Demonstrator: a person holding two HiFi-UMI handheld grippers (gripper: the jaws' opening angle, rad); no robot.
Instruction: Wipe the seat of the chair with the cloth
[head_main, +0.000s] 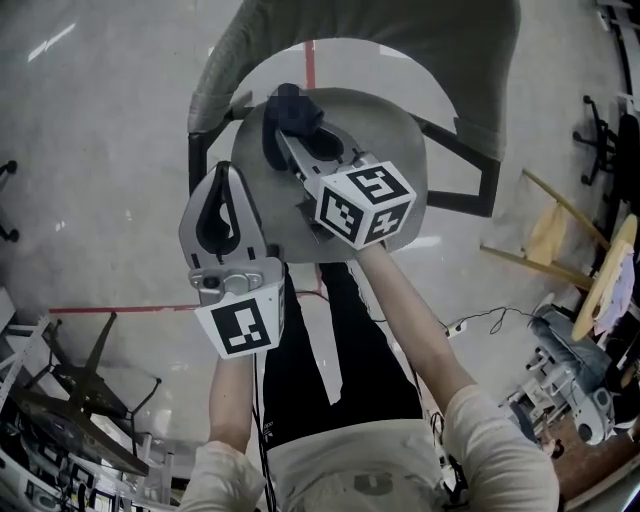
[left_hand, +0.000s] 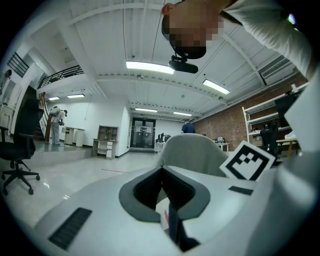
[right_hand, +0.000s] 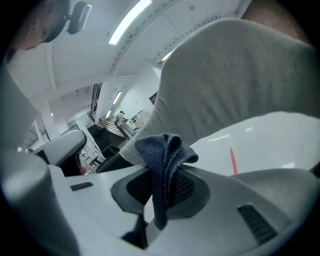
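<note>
The chair has a round grey seat (head_main: 400, 140) and a grey backrest (head_main: 380, 25); the backrest also shows in the left gripper view (left_hand: 192, 152) and fills the right gripper view (right_hand: 235, 80). My right gripper (head_main: 287, 128) is over the seat's back left part, shut on a dark blue cloth (head_main: 293, 108). The cloth bunches up from the shut jaws (right_hand: 165, 150). My left gripper (head_main: 228, 172) hovers at the seat's left front edge with its jaws shut and nothing between them (left_hand: 161, 169).
Black chair frame (head_main: 465, 170) juts out right of the seat. Red tape lines (head_main: 310, 65) mark the floor. Wooden chairs (head_main: 560, 240) stand right, metal stands (head_main: 80, 400) lower left, a power strip (head_main: 455, 328) lies near my legs. A black office chair (left_hand: 17, 155) stands far left.
</note>
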